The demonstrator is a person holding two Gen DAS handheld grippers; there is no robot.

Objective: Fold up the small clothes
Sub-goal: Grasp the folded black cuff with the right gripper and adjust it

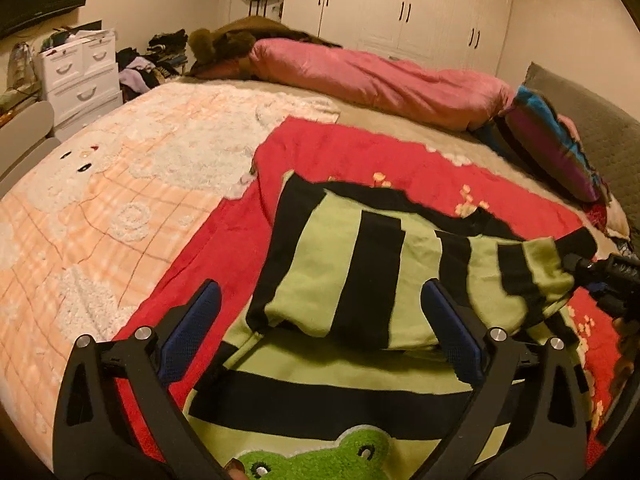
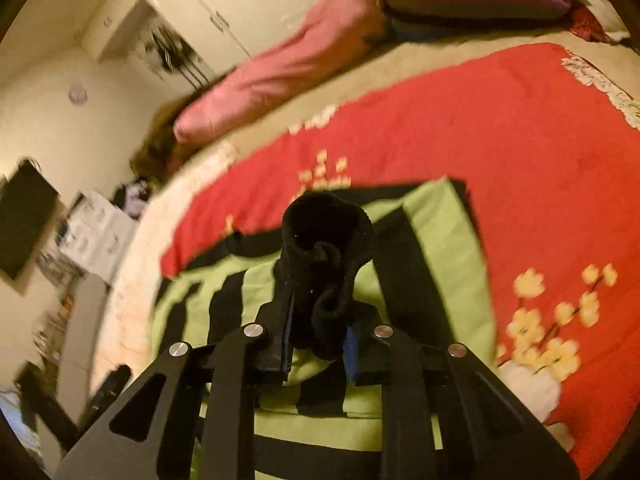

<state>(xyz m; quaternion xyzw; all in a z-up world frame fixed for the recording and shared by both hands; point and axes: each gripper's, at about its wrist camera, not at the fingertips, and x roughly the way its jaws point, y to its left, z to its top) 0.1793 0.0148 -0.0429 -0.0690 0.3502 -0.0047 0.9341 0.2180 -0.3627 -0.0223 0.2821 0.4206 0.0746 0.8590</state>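
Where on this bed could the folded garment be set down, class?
Free: peach blanket left of the red blanket, and beige strip before the pink quilt. Crowded: striped sweater between both grippers, and pillows at the headboard.

Sweater [image 1: 336, 264] between the blue-padded fingers [image 1: 452, 332]: lime green with broad black stripes, black ribbed cuff [image 2: 324, 236], green frog patch [image 1: 320, 456]; beneath it a red blanket [image 1: 360, 152] with yellow blossoms; beyond the fingertips a pink quilt [image 1: 372, 76].

right wrist view motion-blurred throughout, black cuff [image 2: 320, 236] bunched between the right gripper [image 2: 318, 344] pads hides the sleeve behind; left wrist view cuts the frog patch [image 1: 320, 460] at bottom edge, right gripper body clipped at the right edge.
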